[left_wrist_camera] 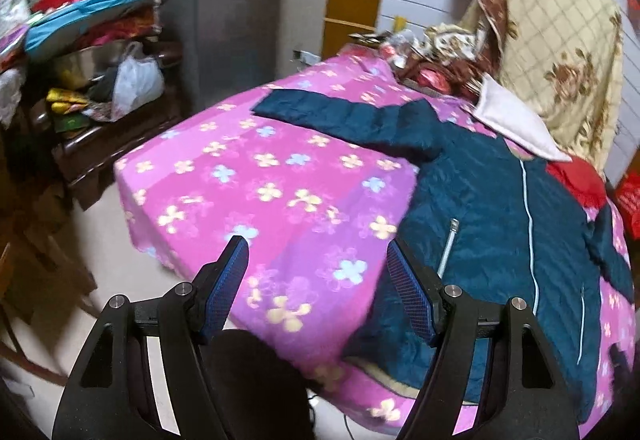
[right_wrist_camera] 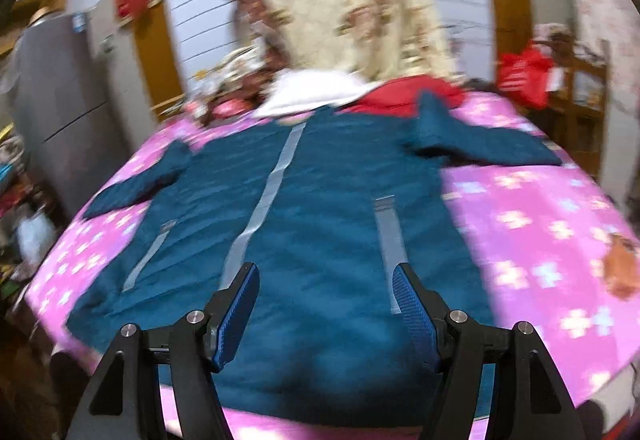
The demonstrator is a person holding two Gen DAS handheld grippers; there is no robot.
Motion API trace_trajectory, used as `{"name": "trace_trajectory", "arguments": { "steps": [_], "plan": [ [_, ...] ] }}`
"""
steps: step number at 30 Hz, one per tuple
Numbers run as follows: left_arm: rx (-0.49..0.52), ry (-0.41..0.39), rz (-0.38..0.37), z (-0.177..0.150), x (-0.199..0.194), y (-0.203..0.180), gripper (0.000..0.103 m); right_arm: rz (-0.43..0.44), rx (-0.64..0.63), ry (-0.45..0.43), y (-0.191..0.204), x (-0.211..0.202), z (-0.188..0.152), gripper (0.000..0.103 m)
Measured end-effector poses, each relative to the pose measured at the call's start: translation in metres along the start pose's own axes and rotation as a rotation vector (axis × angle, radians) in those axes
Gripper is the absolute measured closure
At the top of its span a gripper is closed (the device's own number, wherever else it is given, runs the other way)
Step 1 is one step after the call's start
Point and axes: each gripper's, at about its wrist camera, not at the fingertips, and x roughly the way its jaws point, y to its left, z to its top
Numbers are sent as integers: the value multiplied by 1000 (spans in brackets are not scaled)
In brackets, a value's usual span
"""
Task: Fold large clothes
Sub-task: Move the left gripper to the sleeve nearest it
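Pink bedspread [left_wrist_camera: 248, 176] carries jacket [right_wrist_camera: 320, 200] flat, zip running straight ahead of right gripper [right_wrist_camera: 326, 300]; left gripper [left_wrist_camera: 318, 280] off its side; both released, empty.

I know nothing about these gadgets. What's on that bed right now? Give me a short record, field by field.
garment: dark teal zip-up jacket, spread flat, front up, both sleeves out to the sides
surface: bed with a pink flowered blanket
collar: white, at the far end
behind it: cream flowered quilt, piled high
left gripper: open, holds nothing, above the blanket beside the jacket's edge
right gripper: open, holds nothing, over the jacket's hem
folding: not begun
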Motion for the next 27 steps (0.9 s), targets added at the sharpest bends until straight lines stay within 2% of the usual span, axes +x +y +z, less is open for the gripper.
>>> {"name": "trace_trajectory", "arguments": {
  "steps": [3, 6, 9, 11, 13, 16, 19, 21, 27],
  "plan": [
    [31, -6, -24, 5, 9, -18, 31, -153, 53, -51, -61, -16, 15, 36],
    [40, -17, -39, 7, 18, -29, 31, -279, 77, -53, -105, -30, 28, 36],
    [47, -22, -32, 5, 32, -38, 31, -319, 110, -77, -124, -43, 26, 34],
    [43, 3, -39, 4, 45, -43, 31, -308, 126, -58, -121, -39, 18, 33],
    [47, 34, -65, 4, 52, -45, 31, -259, 126, -21, -108, -27, 11, 33],
    [51, 75, -81, 9, 61, -38, 31, -189, 83, 22, -75, -3, 8, 33],
    [5, 132, -116, 28, 77, -17, 31, -93, 32, 47, -35, 17, 8, 33],
    [-44, 153, -132, 46, 92, 2, 31, -58, -1, 51, -13, 27, 9, 33],
    [-113, 138, -76, 102, 157, 40, 31, -10, -103, 75, 39, 57, 12, 33]
  ]
}}
